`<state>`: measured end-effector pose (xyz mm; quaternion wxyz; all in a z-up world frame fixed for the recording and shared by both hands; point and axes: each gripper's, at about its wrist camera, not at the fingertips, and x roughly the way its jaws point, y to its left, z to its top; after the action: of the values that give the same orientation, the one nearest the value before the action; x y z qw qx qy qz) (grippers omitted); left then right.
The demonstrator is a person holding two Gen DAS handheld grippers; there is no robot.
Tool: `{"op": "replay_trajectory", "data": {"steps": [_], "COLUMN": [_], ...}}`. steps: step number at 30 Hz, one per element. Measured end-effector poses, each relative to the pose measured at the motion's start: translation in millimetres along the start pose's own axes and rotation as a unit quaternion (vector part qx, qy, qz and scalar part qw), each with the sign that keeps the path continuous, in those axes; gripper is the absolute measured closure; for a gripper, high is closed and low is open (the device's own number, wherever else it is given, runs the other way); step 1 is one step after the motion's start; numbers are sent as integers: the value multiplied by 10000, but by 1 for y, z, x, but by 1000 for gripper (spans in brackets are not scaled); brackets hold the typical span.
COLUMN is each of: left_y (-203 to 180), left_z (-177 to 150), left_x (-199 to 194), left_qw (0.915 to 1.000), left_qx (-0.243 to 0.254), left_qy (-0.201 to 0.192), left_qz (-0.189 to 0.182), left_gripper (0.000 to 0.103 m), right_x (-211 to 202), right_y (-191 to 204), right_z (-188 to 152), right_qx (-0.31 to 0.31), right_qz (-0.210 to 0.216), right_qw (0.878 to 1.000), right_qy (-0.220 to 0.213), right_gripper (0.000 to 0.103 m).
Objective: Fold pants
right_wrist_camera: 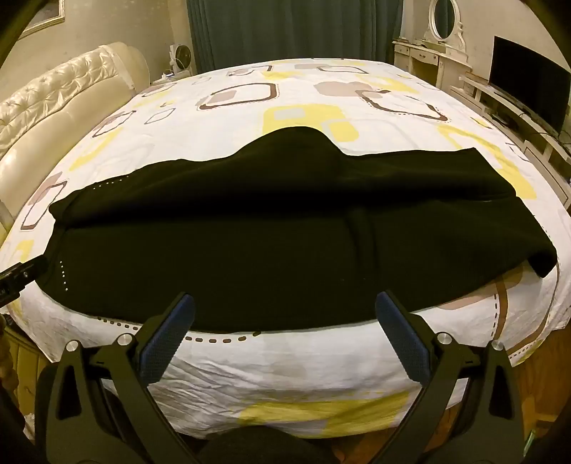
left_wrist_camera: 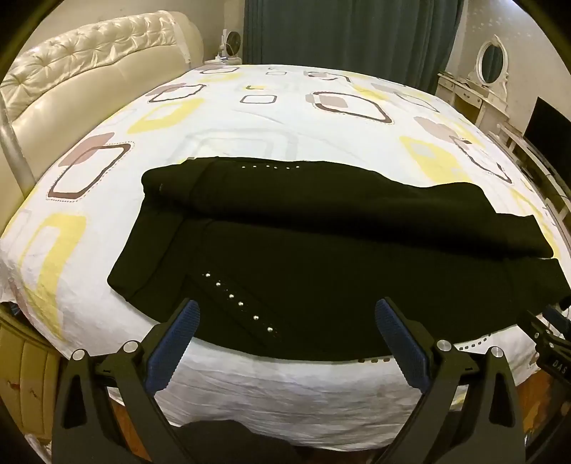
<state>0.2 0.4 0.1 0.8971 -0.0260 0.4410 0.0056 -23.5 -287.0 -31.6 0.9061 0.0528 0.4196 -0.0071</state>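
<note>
Bedroom scene: a bed [left_wrist_camera: 292,117] in a patterned sheet, teal curtains [left_wrist_camera: 349,32] at twelve o'clock. Black pants [left_wrist_camera: 321,257] lie across its near edge, studded waist end at nine o'clock, legs trailing to three. Left gripper [left_wrist_camera: 285,321] hovers spread wide, empty; right gripper [right_wrist_camera: 285,314] likewise, gripping nothing. The cloth looks soft, light and floppy, so I'd pinch the near hem at both ends.

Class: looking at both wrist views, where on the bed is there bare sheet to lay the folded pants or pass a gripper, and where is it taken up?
Free: the wide patterned sheet between the black pants and the curtain, and the strip beside the headboard. Crowded: the near edge, where the pants span almost the full width, with the open left gripper and open right gripper poised over them.
</note>
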Motion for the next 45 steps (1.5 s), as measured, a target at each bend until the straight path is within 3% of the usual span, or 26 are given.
{"op": "replay_trajectory", "data": {"steps": [45], "left_y": [-2], "left_z": [-1], "left_x": [3], "left_qw": [10000], "left_qx": [33], "left_qy": [20], "left_qz": [-10], "left_gripper": [5], "right_x": [2], "right_y": [3], "right_z": [-1], "right_qx": [14], "right_qz": [23], "right_qw": [10000], "right_qy": [10], "right_gripper": [2]}}
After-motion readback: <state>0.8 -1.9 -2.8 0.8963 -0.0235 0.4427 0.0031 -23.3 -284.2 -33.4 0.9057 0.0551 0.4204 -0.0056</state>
